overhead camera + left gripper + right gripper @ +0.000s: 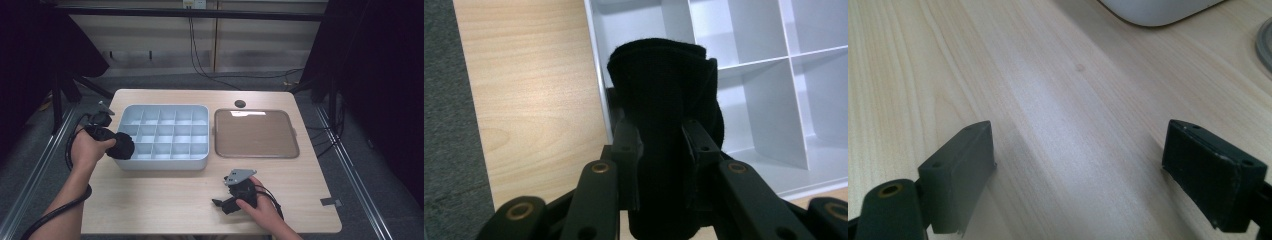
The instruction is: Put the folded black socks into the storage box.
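Observation:
My left gripper is shut on a rolled black cloth, held over the near left corner of the white compartment box. In the left gripper view both jaws press the sides of the black cloth roll, which hangs above the box's left wall and its nearest cells. My right gripper rests low on the wooden table near the front edge, jaws wide apart. In the right gripper view its fingertips have only bare wood between them.
A brown flat tray lies to the right of the white box. A round dark grommet sits in the table behind the tray. Cables trail from both grippers. A corner of the white box lies ahead of the right gripper.

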Motion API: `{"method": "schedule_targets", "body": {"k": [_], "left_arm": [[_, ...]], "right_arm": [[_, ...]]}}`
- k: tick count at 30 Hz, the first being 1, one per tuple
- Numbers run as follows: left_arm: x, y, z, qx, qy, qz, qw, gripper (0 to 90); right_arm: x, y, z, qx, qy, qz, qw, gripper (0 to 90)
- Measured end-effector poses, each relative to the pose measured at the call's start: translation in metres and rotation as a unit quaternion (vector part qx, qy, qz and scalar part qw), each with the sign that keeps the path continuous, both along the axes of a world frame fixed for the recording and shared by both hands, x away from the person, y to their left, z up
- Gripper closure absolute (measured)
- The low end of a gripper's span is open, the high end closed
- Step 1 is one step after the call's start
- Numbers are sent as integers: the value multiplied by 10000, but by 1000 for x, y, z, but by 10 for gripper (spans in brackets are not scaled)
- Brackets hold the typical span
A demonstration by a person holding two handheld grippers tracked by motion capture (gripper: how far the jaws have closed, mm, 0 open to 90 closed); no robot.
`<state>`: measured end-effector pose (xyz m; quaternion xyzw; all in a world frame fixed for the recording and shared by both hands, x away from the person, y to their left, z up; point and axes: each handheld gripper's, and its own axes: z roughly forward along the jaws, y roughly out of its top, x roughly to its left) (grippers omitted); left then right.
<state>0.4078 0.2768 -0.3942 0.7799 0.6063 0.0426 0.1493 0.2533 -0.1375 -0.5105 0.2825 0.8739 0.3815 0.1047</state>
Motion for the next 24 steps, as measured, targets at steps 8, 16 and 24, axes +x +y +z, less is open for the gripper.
{"method": "schedule_targets", "body": {"k": [8, 16, 24], "left_arm": [[1, -8, -6, 313, 17, -111, 9994, 722], [1, -10, -11, 392, 38, -113, 9992, 723], [2, -17, -16, 517, 86, -155, 9985, 723]], "right_arm": [[0, 0, 0, 0, 2, 0, 10000, 127], [0, 0, 0, 0, 1, 0, 10000, 127], [0, 0, 0, 0, 0, 0, 10000, 127]]}}
